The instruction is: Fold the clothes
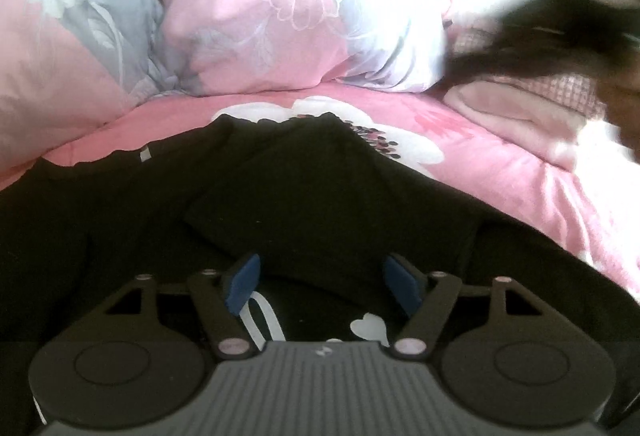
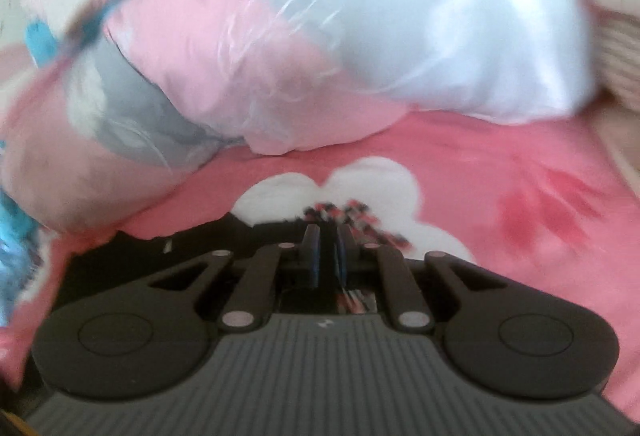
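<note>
A black garment (image 1: 304, 196) lies spread on a bed covered by a pink sheet with a large white flower print (image 1: 500, 172). In the left wrist view it fills the lower half of the picture, with a folded panel lying across its middle and a small white tag at its far left edge. The left gripper (image 1: 322, 282) hovers low over this cloth with its blue-padded fingers (image 1: 242, 282) standing well apart — nothing is pinched between them, though a white cord and a white heart print on the garment show just below them.

The right gripper (image 2: 328, 256) has its fingers (image 2: 312, 256) drawn nearly together, a thin gap between the pads; the right wrist view is blurred, and whether any cloth is caught there cannot be told. It sits at the garment's far edge, near the flower on the sheet.

Behind both — a bunched quilt in pink, grey and white (image 1: 248, 16) lies across the bed.
</note>
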